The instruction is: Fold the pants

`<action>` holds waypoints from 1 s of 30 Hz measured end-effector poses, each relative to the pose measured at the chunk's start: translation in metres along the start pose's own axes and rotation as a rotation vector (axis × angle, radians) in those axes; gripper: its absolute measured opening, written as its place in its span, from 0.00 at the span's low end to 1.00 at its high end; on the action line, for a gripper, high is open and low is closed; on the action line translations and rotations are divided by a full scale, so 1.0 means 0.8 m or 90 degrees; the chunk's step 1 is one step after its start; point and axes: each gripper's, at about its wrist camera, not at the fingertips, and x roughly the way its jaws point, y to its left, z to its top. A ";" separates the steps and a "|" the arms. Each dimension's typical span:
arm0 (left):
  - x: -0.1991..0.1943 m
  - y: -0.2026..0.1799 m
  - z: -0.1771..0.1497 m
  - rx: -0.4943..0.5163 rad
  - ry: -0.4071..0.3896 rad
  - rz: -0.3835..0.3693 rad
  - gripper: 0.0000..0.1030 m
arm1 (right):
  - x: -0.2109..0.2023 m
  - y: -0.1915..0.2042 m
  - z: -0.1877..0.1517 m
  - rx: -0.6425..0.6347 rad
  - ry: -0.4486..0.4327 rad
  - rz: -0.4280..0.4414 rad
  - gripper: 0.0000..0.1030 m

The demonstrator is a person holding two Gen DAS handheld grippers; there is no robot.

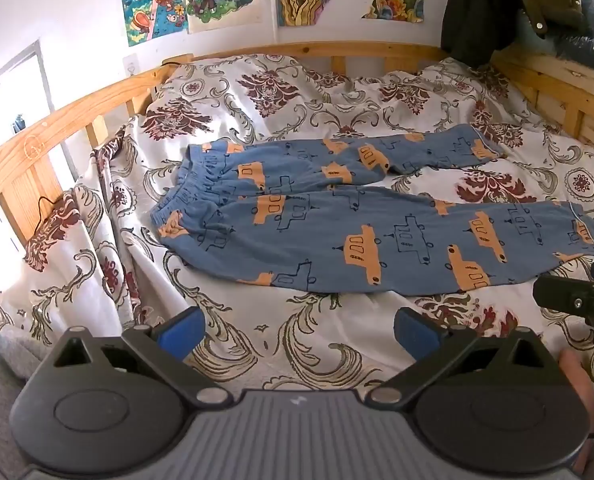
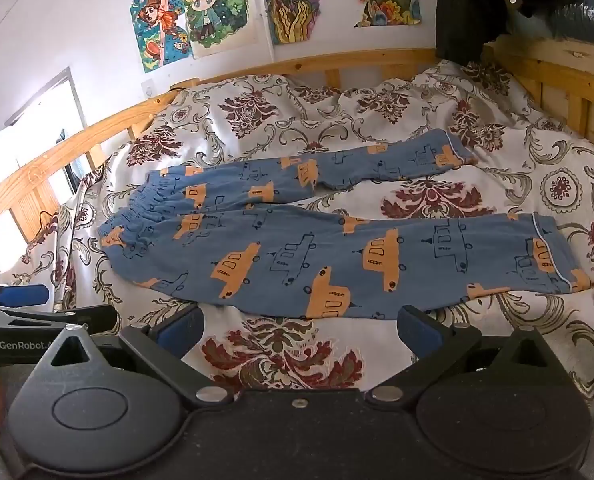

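A: Blue pants [image 1: 337, 216] lie flat on the patterned bedspread [image 1: 281, 344], waistband [image 1: 185, 196] left, two legs spread apart. Nothing folded yet, by the look of it.

B: Both tongs spread wide and empty: left gripper [image 1: 297, 334], right gripper [image 2: 299, 330], hovering short of the near leg.

A: Next, likely one leg laid over the other.

B: Only the right view shows the near cuff [image 2: 553, 256] whole.

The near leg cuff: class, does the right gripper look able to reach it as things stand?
Probably yes. The right gripper is open and empty, only bare bedspread lies between it and the near leg cuff of the pants.
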 end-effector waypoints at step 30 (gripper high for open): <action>-0.001 0.002 -0.002 0.002 0.001 0.004 1.00 | 0.000 0.000 -0.001 0.004 0.002 0.002 1.00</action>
